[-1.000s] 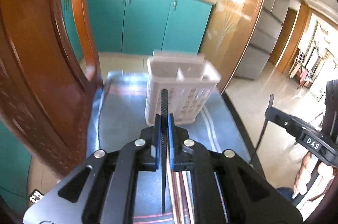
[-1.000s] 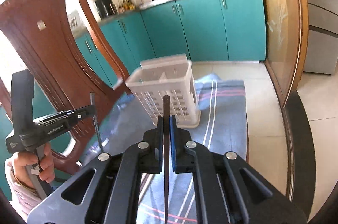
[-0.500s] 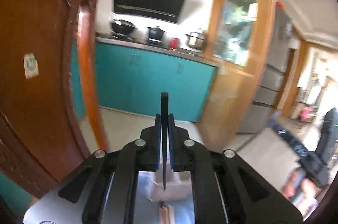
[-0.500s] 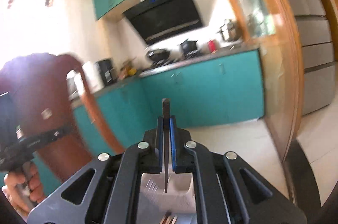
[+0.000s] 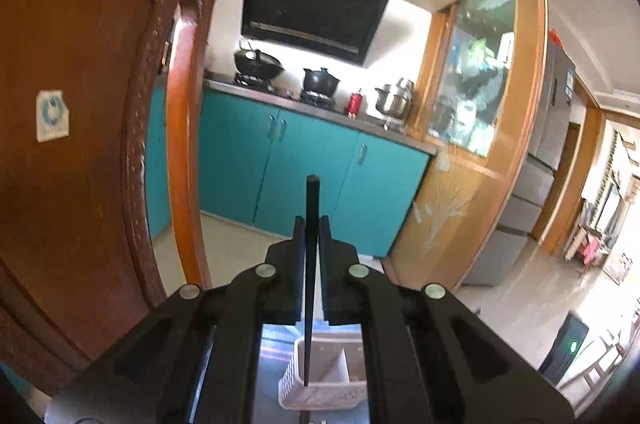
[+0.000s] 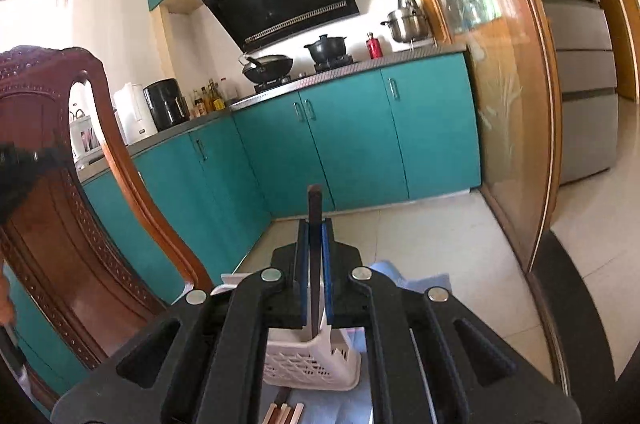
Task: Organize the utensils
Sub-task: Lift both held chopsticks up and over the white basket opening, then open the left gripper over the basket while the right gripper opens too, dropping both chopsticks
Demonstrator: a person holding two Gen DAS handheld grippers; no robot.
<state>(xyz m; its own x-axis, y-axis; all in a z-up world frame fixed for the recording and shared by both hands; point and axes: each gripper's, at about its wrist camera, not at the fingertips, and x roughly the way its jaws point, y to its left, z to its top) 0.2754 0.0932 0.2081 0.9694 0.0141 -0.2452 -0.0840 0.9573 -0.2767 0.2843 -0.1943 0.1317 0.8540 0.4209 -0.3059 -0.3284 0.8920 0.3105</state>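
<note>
Black chopstick (image 5: 311,264) in each claw

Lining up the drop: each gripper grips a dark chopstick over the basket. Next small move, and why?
Probably lower the left gripper so its chopstick tip enters the white basket; the tip already hangs over an open compartment.

The basket (image 6: 308,364) is white latticed plastic on a blue woven cloth (image 6: 420,284). Each matt black gripper clamps a dark, smooth chopstick (image 5: 311,264). The carved wooden chair (image 6: 60,224) gleams with varnish.
</note>
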